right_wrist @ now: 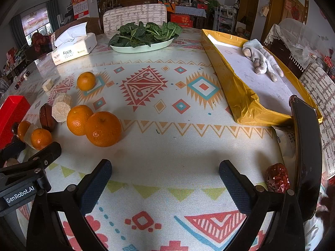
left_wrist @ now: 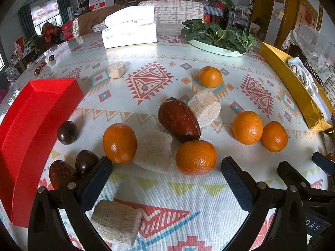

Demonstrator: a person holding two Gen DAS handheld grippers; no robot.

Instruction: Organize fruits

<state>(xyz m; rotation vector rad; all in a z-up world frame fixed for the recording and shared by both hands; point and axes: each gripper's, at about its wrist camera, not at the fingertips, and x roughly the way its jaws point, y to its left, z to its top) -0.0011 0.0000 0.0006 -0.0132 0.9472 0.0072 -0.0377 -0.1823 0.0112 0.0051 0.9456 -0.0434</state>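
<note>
A: While the left gripper (left_wrist: 166, 179) hung low over the patterned tablecloth (left_wrist: 188, 190), were its dark blue-padded fingers (left_wrist: 236, 185) spread?

B: They were, wide apart and empty. Five round orange mandarins lay ahead of it: one (left_wrist: 119, 143) just beyond the left fingertip, one (left_wrist: 196, 157) near the middle, a touching pair (left_wrist: 247, 127) to the right, and a fifth (left_wrist: 210, 77) farther back.

A: And the rest of the fruit?

B: A large wrinkled red-brown date (left_wrist: 178, 119) leaned against a pale fibrous cut cylinder of sugarcane (left_wrist: 204, 108). Another cane piece (left_wrist: 154, 151) sat between the two nearest mandarins, and a third (left_wrist: 116, 222) lay under the left finger. Small dark round fruits (left_wrist: 67, 132) rested beside the red cardboard box (left_wrist: 33, 129) at the left.

A: The right gripper (right_wrist: 165, 179)?

B: Also released, nothing between its fingers, over bare cloth. A dried red date (right_wrist: 277, 177) lay just right of it, beside an upright dark phone (right_wrist: 305, 159). The gold-sided tray (right_wrist: 240, 96) stood beyond, with a grey glove (right_wrist: 261, 58) in it.
</note>
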